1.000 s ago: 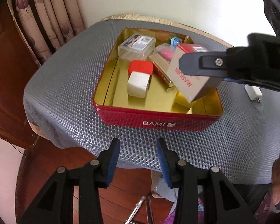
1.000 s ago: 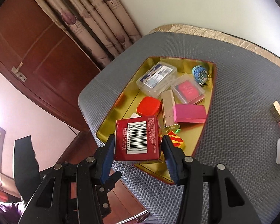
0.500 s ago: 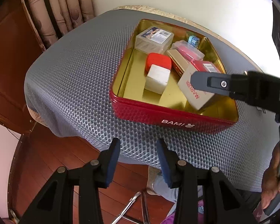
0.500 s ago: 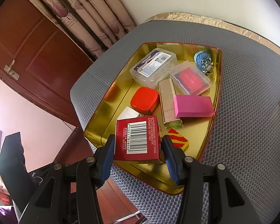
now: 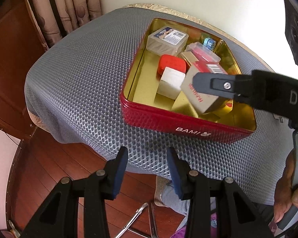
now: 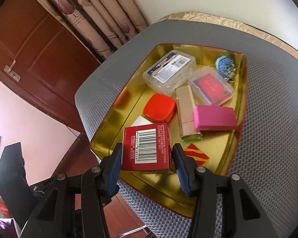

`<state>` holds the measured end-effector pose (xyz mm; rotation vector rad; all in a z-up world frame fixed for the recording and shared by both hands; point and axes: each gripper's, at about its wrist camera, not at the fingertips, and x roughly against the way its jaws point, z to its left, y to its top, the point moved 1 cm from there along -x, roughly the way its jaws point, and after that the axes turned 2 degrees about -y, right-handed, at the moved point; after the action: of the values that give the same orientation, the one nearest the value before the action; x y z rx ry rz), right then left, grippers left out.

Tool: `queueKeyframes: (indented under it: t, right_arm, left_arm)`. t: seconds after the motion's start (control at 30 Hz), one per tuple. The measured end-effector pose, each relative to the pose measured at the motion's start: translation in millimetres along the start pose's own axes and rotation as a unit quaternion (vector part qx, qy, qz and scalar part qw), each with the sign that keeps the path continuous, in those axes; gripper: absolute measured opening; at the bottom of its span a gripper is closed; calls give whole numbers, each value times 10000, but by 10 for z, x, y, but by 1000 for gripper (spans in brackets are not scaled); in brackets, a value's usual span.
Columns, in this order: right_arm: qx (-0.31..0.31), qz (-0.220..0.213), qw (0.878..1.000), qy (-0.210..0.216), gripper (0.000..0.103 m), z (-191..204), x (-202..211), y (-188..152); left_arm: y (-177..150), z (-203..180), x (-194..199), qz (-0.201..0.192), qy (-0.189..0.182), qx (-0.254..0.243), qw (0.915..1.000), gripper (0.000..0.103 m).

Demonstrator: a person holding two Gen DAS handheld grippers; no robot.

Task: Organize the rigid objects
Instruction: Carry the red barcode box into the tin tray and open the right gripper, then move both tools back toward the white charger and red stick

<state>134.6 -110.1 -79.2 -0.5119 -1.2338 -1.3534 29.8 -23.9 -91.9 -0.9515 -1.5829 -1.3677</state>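
A red tin [image 5: 188,128] with a gold inside [image 6: 117,123] sits on the grey mesh table. My right gripper [image 6: 147,158] is shut on a red box with a barcode [image 6: 147,145] and holds it low over the tin's near end; it shows as a grey-sided box [image 5: 200,97] in the left wrist view. In the tin lie a red square case [image 6: 160,108], a white block [image 5: 171,83], a clear plastic box [image 6: 170,69], a silver bar [image 6: 185,111] and a pink box [image 6: 214,118]. My left gripper [image 5: 147,170] is open and empty, off the table's front edge.
A clear case with a red card [image 6: 211,86], a blue keychain [image 6: 225,65] and a red-yellow striped piece [image 6: 195,154] also lie in the tin. Curtains [image 5: 65,6] and a wooden door [image 6: 39,45] stand left of the table. A person's hand [image 5: 290,190] is at the right.
My right gripper has lowered the red box further into the tin, toward its near end. My left gripper has drawn back and leftward, staying open.
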Motion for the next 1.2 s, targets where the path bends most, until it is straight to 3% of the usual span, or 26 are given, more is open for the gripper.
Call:
queueKeyframes:
  t: [0.4, 0.67, 0.97, 1.07, 1.2]
  right_arm:
    - [93, 132, 9997, -198, 48, 12, -183, 47]
    - [21, 154, 9999, -38, 52, 8, -226, 69]
    - [-158, -583, 9981, 101, 65, -91, 179, 7]
    - [-211, -825, 9962, -183, 76, -268, 381, -141]
    - [-475, -932, 9905, -895, 76, -827, 695, -556]
  left_arm:
    - [-3, 21, -25, 10, -9, 23, 10000, 41]
    - [1, 38, -26, 2, -19, 39, 10000, 41]
    - [-6, 18, -9, -65, 77, -45, 9999, 41]
    - [-11, -18, 37, -161, 117, -131, 9997, 41]
    - [-26, -111, 115, -287, 122, -276, 9991, 41]
